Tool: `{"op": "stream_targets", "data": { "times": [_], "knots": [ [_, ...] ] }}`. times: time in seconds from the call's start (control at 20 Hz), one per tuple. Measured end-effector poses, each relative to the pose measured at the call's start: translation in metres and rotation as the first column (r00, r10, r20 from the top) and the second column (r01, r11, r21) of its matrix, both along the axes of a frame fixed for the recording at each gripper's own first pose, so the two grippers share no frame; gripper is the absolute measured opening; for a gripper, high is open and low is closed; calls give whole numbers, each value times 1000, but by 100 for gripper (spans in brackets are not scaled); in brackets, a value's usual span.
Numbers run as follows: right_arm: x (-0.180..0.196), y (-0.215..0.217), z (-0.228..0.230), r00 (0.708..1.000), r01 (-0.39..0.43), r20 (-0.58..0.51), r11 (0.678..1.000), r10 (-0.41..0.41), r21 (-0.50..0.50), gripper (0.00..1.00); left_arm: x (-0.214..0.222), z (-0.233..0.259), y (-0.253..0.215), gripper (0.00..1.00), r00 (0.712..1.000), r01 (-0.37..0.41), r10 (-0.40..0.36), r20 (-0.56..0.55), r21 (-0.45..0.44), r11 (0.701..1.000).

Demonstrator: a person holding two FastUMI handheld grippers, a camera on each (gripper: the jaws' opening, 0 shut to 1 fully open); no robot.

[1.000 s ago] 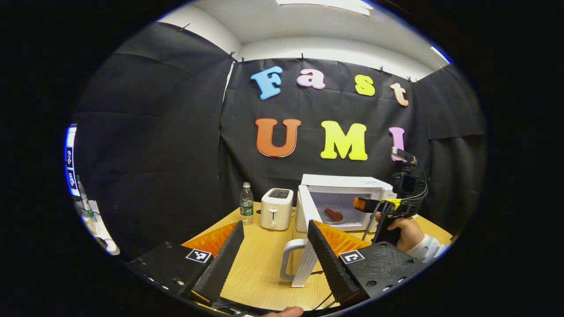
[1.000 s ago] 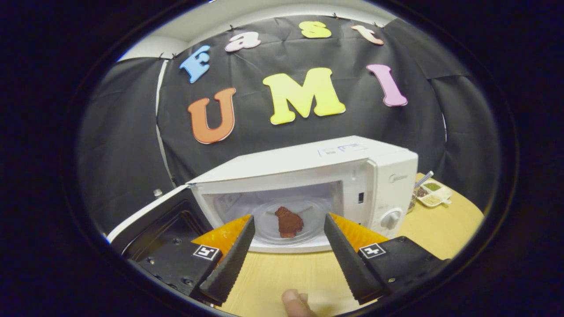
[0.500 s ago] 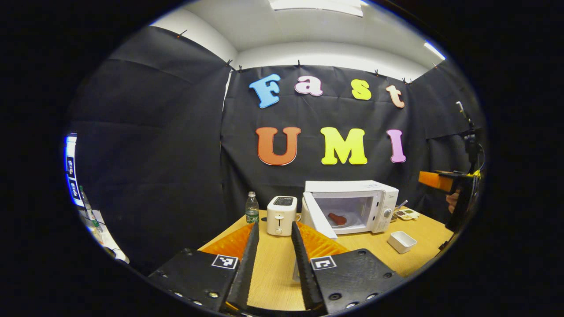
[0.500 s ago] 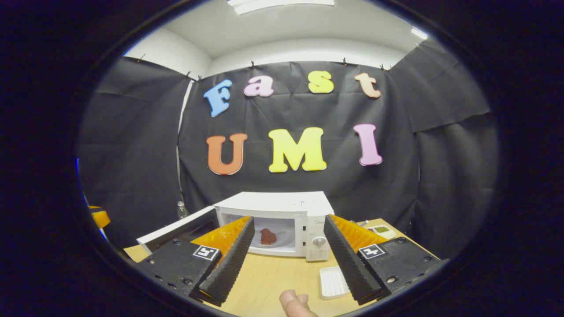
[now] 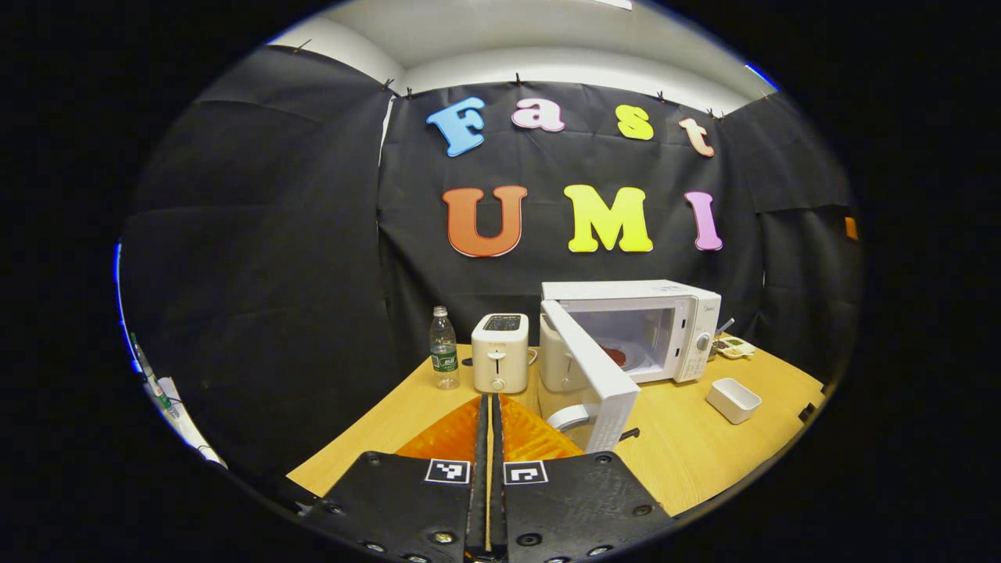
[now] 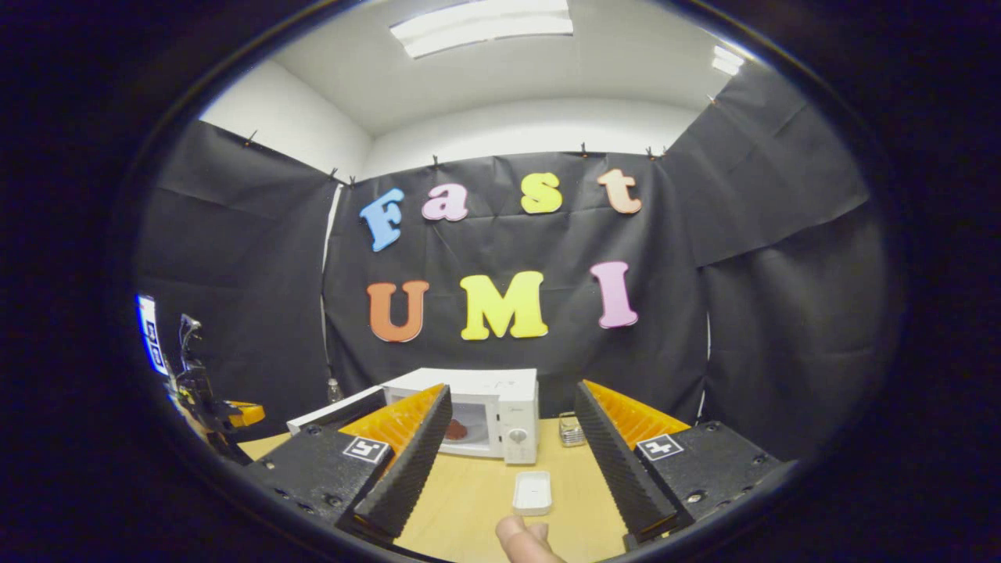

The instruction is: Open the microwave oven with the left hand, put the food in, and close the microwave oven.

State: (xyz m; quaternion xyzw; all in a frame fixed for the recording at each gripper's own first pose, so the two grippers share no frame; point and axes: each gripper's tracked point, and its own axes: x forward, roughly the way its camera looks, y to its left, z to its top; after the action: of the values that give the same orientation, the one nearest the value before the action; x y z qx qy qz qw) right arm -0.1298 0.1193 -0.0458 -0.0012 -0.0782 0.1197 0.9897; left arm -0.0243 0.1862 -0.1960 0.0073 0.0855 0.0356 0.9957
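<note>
Microwave [image 5: 688, 313]: white, upright at the tabletop's [image 5: 688, 453] rear.
Door [image 5: 590, 367]: swung open leftward, handle at its outer edge.
Food [image 5: 615, 356]: reddish-brown piece, lying on the glass plate inside.

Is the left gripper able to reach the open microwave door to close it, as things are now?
Probably yes. The microwave door hangs open toward the left gripper, whose fingers are shut, and only bare table lies between them. The toaster stands to the side, not in the path.
</note>
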Motion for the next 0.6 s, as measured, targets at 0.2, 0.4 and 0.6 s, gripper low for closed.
{"op": "stream_targets", "data": {
  "times": [0.2,0.4,0.6],
  "knots": [
    [-6,-23,-5,1000,3,-24,1000,-2,28,100,25,-23,-13,2,999,30,-31,-24,-20,999],
    [-6,-31,-12,999,-6,-46,1000,7,28,100,42,-52,-16,3,998,33,-36,-53,-41,999],
    [-7,-31,-14,998,-17,-56,999,19,36,100,45,-64,-27,0,996,56,-59,-62,-38,998]
  ]
}}
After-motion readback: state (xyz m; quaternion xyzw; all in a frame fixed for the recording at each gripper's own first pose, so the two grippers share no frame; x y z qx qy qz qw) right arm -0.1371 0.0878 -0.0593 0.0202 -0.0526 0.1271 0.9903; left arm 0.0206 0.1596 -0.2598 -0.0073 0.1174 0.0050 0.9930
